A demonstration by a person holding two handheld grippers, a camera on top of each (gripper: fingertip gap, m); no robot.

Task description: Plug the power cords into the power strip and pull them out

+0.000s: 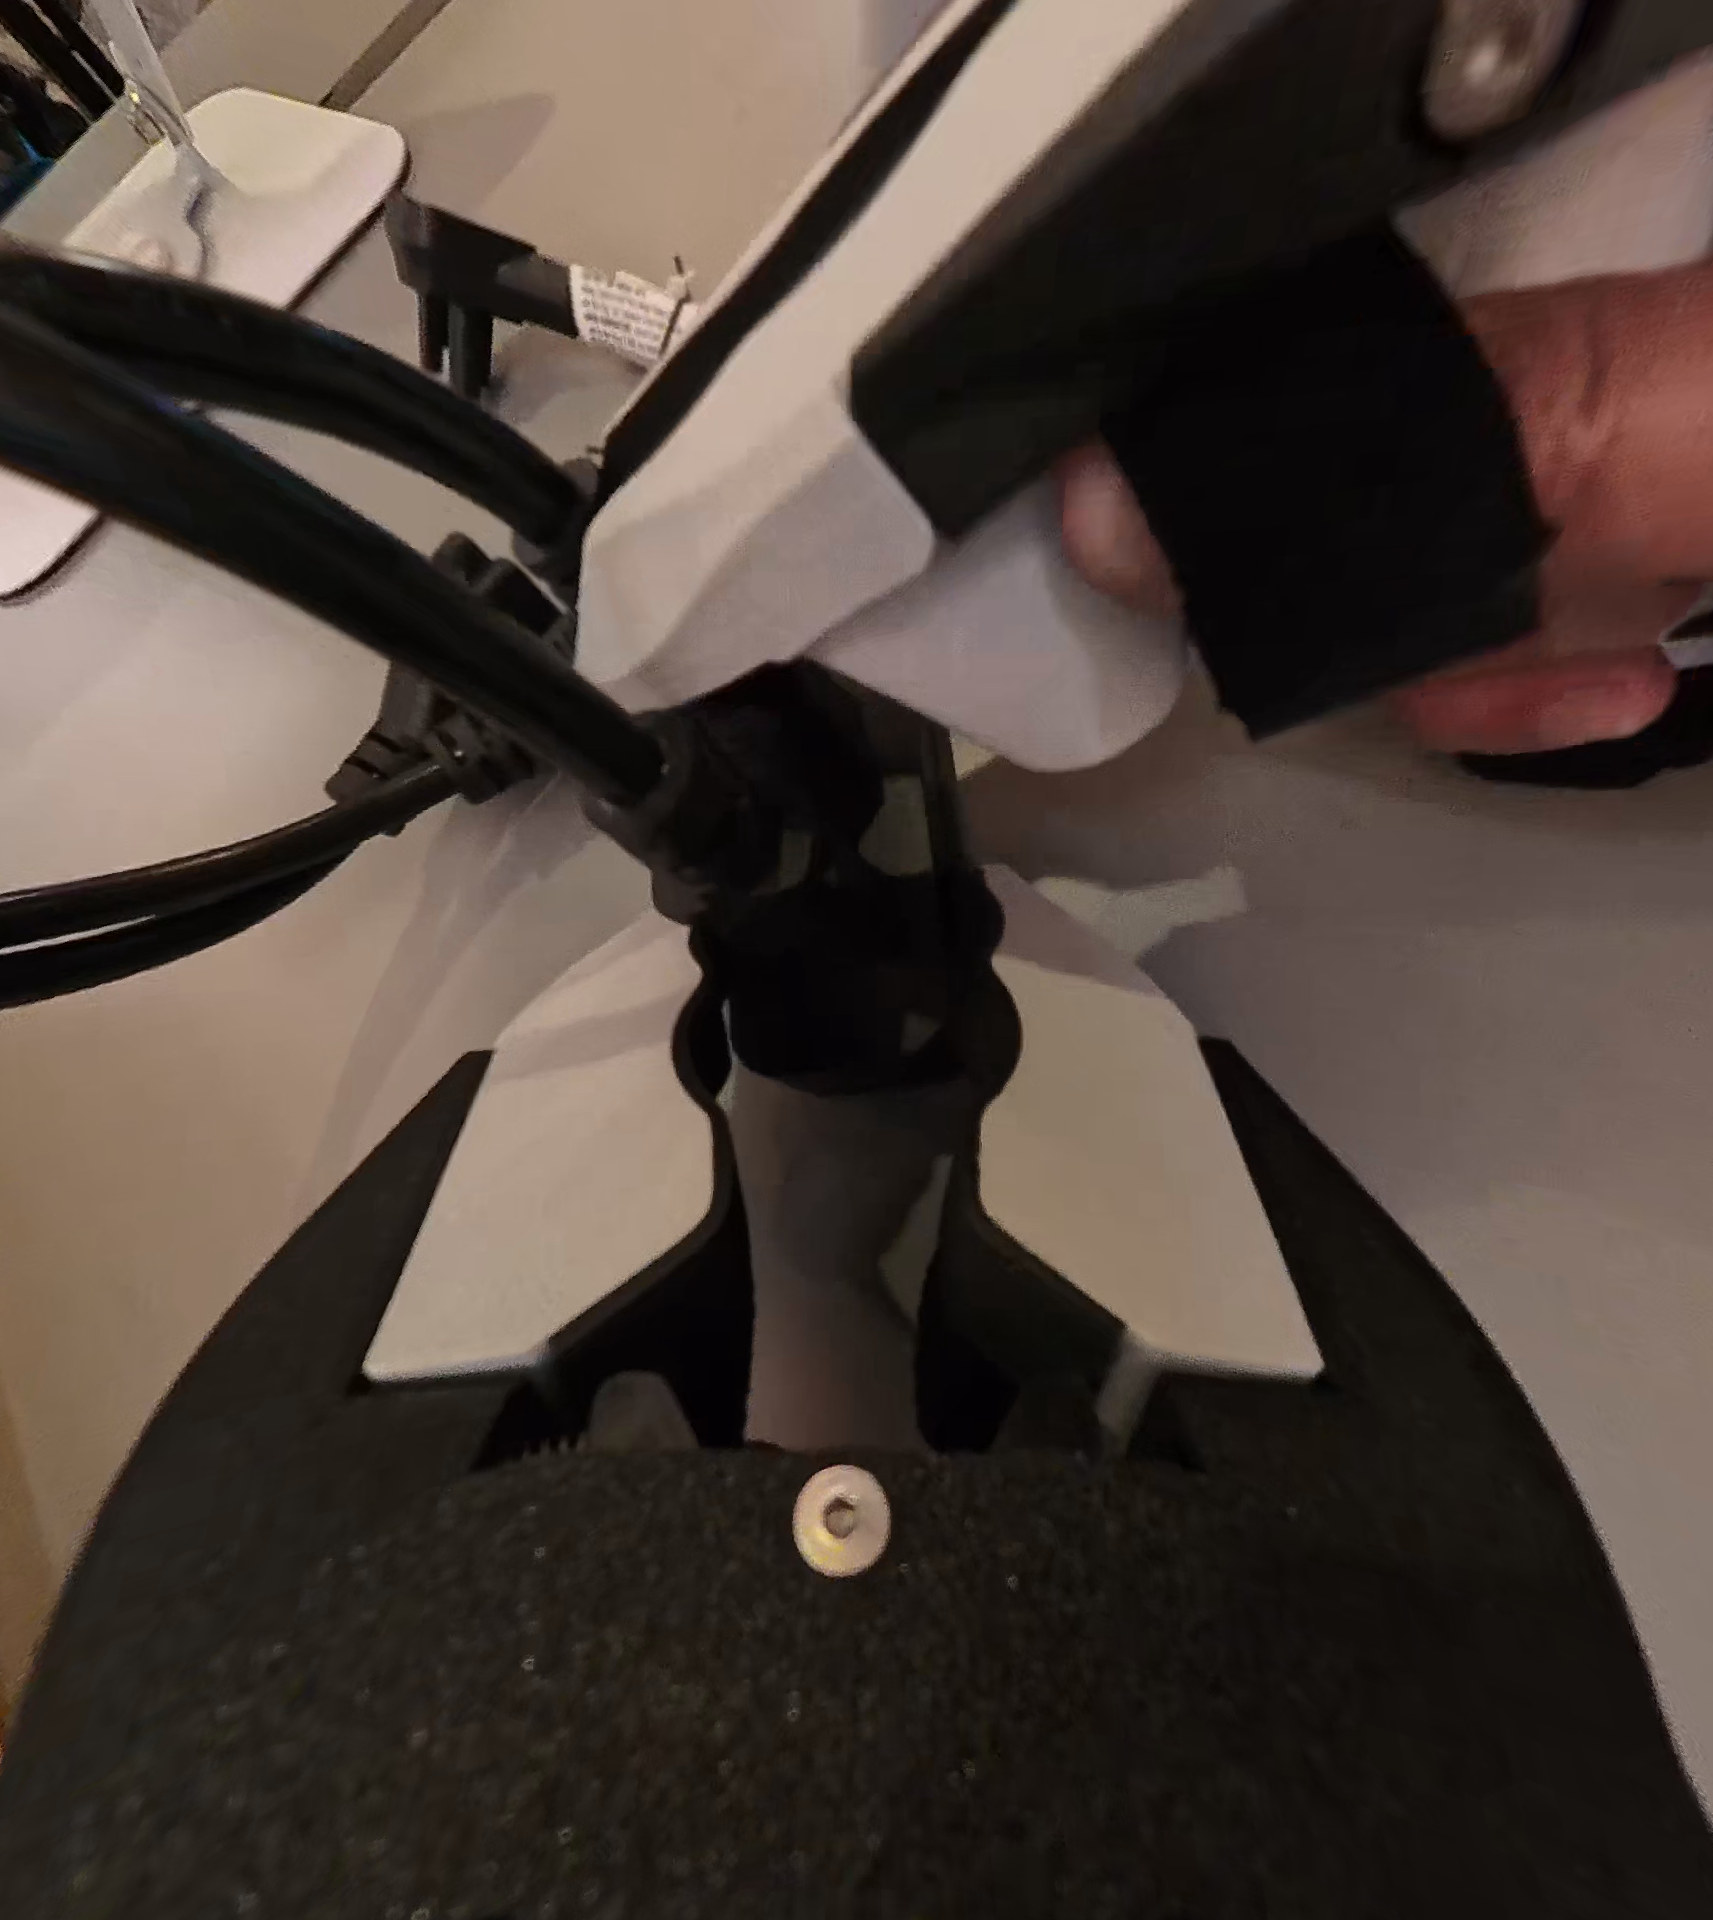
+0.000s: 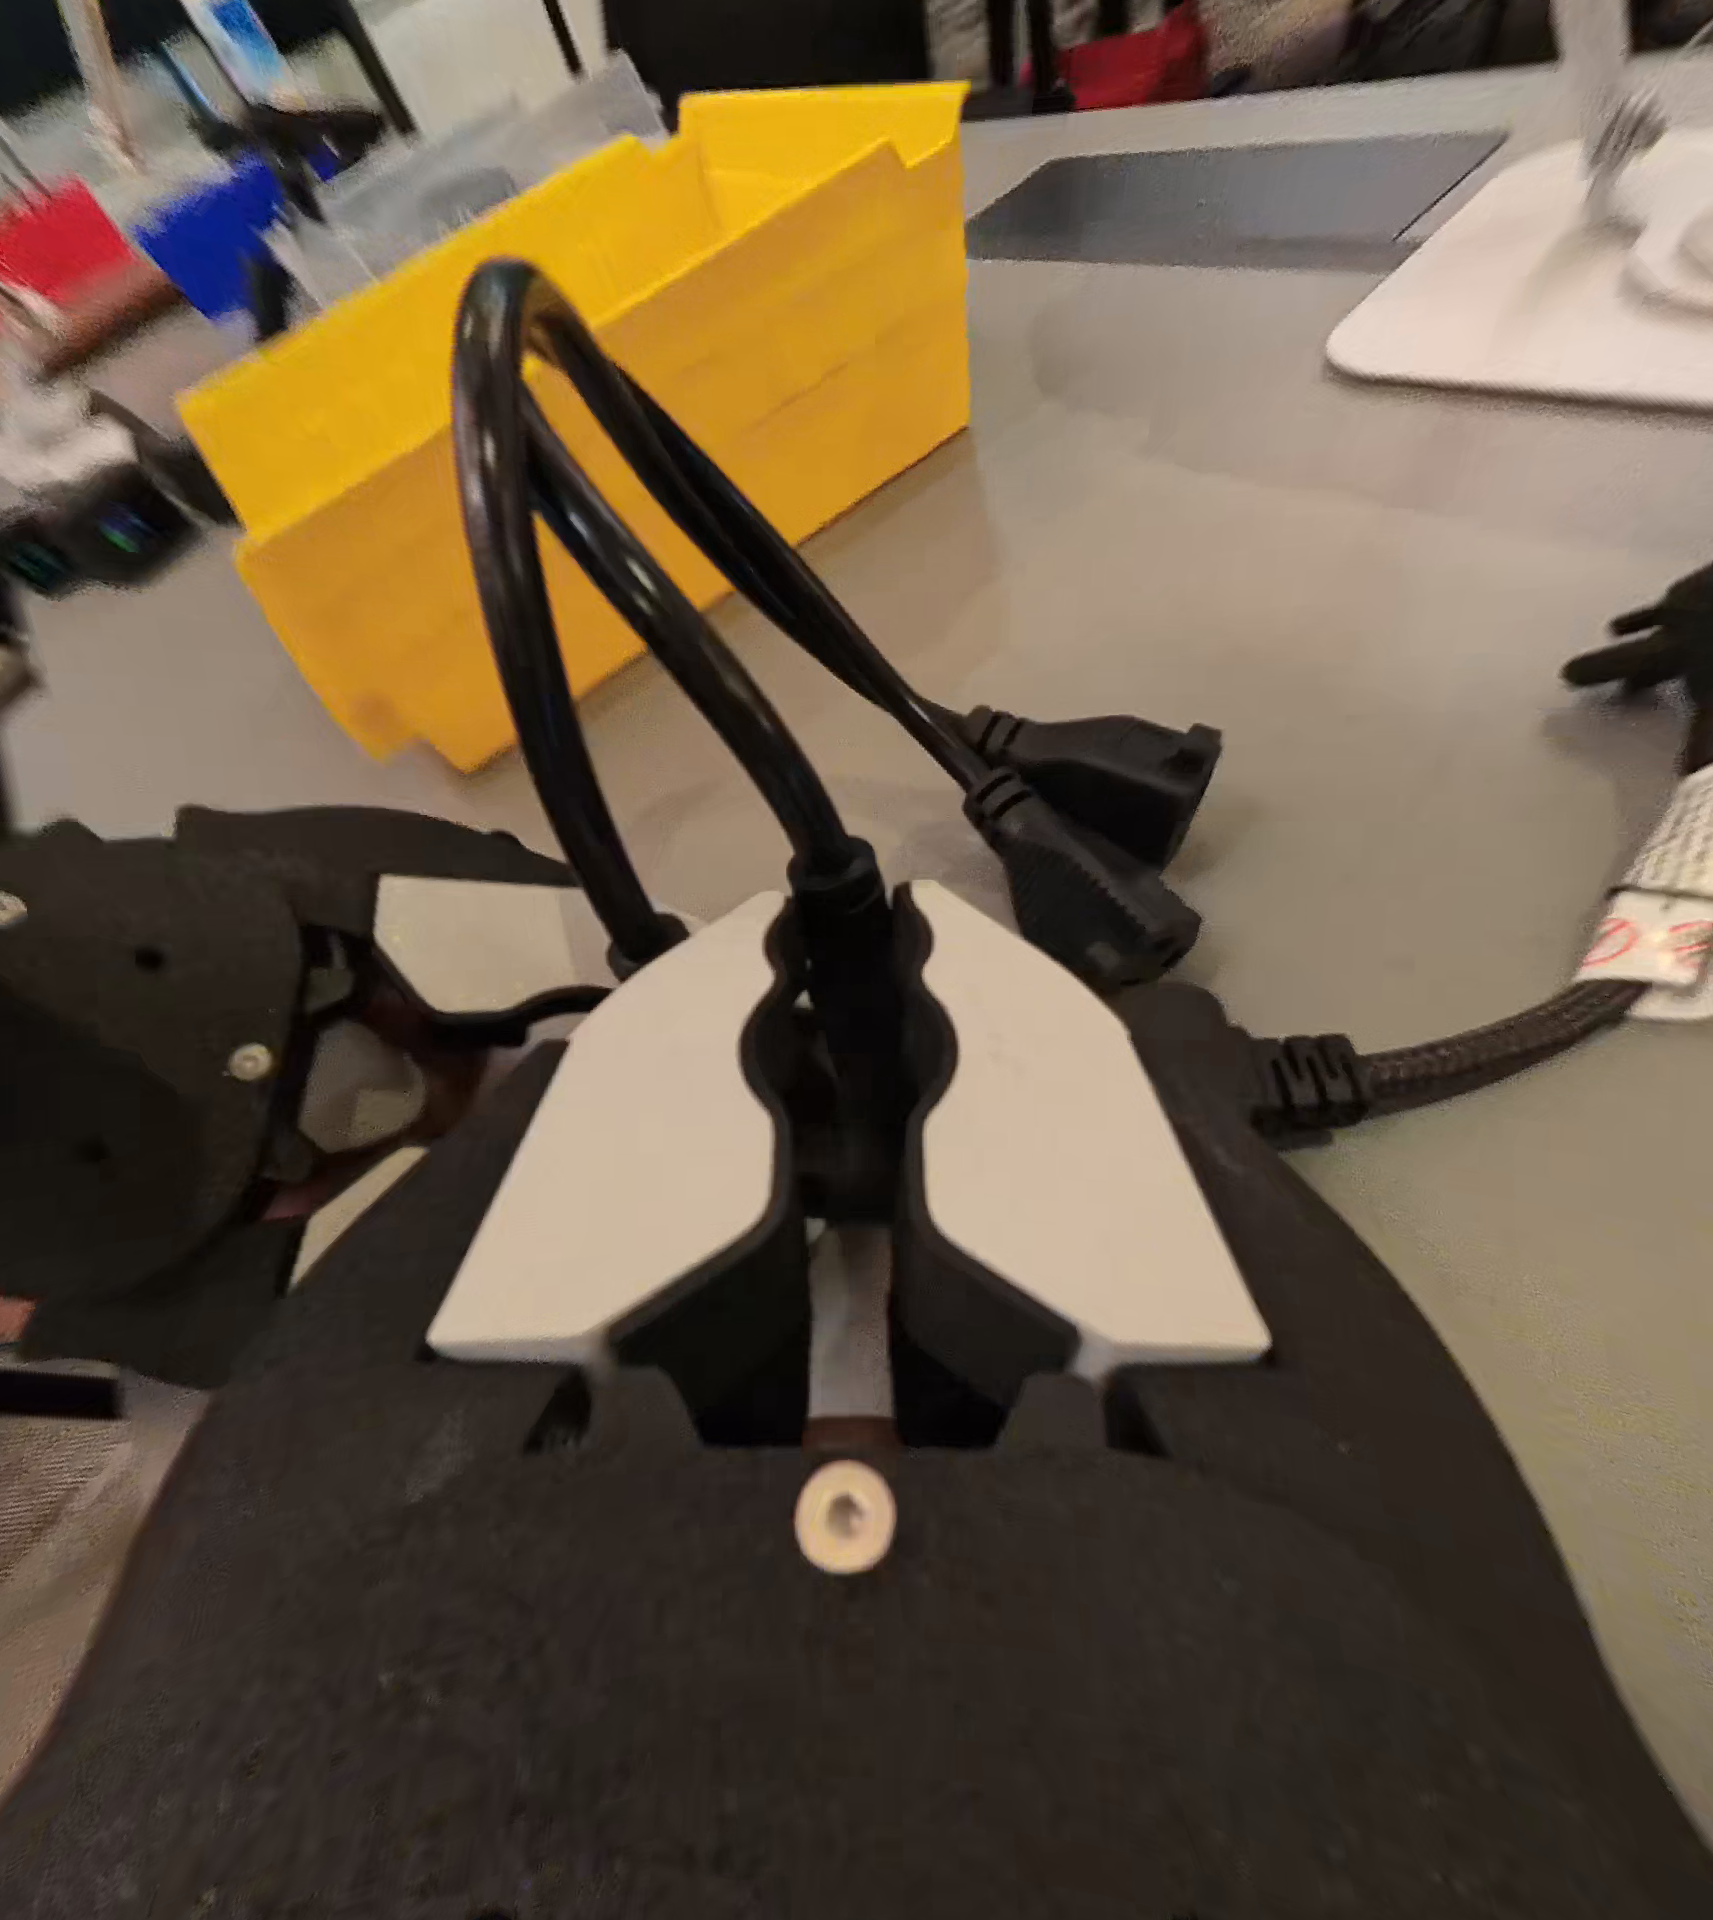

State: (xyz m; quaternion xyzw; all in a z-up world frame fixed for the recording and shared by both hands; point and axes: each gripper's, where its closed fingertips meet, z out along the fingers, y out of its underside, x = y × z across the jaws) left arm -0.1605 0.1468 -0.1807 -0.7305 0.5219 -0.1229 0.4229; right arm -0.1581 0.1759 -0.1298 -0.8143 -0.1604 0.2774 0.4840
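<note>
my right gripper [image 2: 847, 935] has its jaws narrowed on the black plug [image 2: 844, 1023] of one power cord [image 2: 519, 582]; my left gripper [image 1: 847, 977] has its jaws narrowed on what i take to be the dark power strip [image 1: 831, 914], low over the grey tabletop [image 2: 1247, 540]. cords look stiff and springy, arching upward; i judge the rigid moulded plug body the right place to grip, not the cable.

Glossy black rubbery cords [image 2: 561, 623], a matt yellow plastic bin [image 2: 623, 416], a smooth grey table [image 2: 1247, 540].
</note>
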